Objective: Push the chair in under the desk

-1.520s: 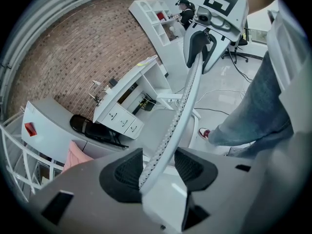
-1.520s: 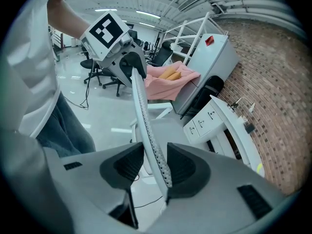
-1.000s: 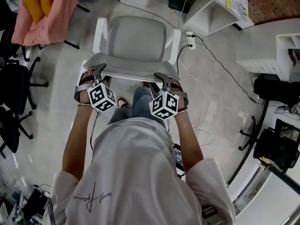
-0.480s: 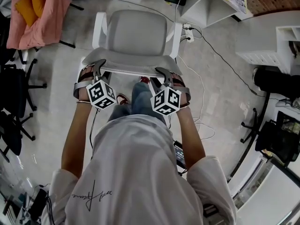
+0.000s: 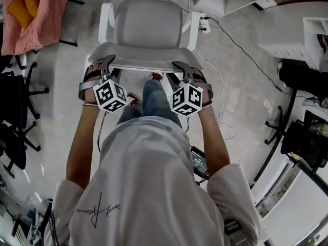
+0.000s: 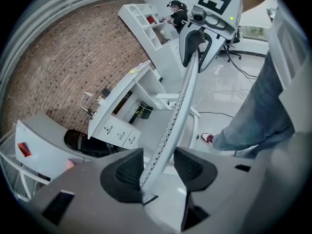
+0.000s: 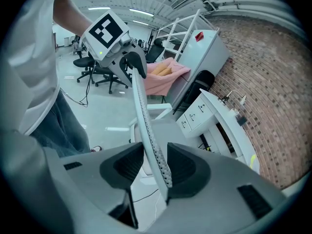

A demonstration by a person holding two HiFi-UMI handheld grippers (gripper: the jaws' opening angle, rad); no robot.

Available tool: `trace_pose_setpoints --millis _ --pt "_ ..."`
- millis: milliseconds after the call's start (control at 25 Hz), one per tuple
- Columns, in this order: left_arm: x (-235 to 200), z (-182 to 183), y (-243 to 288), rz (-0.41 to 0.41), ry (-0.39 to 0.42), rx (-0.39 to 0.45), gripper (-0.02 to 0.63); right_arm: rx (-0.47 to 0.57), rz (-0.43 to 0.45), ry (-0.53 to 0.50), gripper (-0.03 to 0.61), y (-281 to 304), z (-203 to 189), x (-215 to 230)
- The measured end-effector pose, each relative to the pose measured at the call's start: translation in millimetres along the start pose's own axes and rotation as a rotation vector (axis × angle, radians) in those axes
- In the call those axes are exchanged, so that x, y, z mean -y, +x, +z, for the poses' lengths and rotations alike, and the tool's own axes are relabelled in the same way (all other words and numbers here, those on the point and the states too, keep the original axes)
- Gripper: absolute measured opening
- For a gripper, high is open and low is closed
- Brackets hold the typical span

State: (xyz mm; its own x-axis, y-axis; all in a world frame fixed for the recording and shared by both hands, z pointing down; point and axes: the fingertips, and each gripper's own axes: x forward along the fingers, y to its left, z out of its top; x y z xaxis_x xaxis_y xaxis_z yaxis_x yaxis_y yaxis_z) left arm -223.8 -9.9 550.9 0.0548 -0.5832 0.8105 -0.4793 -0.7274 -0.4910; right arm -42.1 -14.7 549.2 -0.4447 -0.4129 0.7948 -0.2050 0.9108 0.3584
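white chair (image 5: 148,27) stands on the floor (image 5: 66,70), seat turned away from the person and toward the white desk (image 5: 230,1) at the far right corner of the head view. seat is out in the open, not under the desk. the drawer unit (image 6: 117,130) under the desk is near the chair's front.

backrest (image 5: 143,64): top rim runs across just ahead of the person's jeans leg (image 5: 152,99).

left tongs (image 5: 108,61) sit on the left end of the rim. in the left gripper view the jaws are closing with the mesh rim between them. rim lies against one pad, a gap shows at the other, so no clamp.

right tongs (image 5: 180,65) sit on the right end of the rim. jaws are apart and straddle the rim, which touches one pad only.

around: pink cloth (image 5: 33,14) at the far left corner, black office chairs (image 5: 15,101) along the left edge, cable (image 5: 230,40) trailing over the floor on the right.
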Motion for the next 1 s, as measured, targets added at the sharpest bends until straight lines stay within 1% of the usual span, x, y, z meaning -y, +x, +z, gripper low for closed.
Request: trace_pose_setpoints --millis 360,720,1000 --pt "1.3 11.5 5.3 0.003 0.013 0.01 0.19 -0.011 -0.001 0.011 0.169 -0.8 -10.3 7.6" --pt "-4.4 25.7 14.3 0.003 0.033 0.024 0.19 -0.021 -0.026 0.025 0.175 0.9 -19.6 21.8" --pt "-8.9 38.0 21.7 -0.003 0.051 0.039 0.187 -0.02 -0.055 0.015 0.175 1.2 -27.5 34.1"
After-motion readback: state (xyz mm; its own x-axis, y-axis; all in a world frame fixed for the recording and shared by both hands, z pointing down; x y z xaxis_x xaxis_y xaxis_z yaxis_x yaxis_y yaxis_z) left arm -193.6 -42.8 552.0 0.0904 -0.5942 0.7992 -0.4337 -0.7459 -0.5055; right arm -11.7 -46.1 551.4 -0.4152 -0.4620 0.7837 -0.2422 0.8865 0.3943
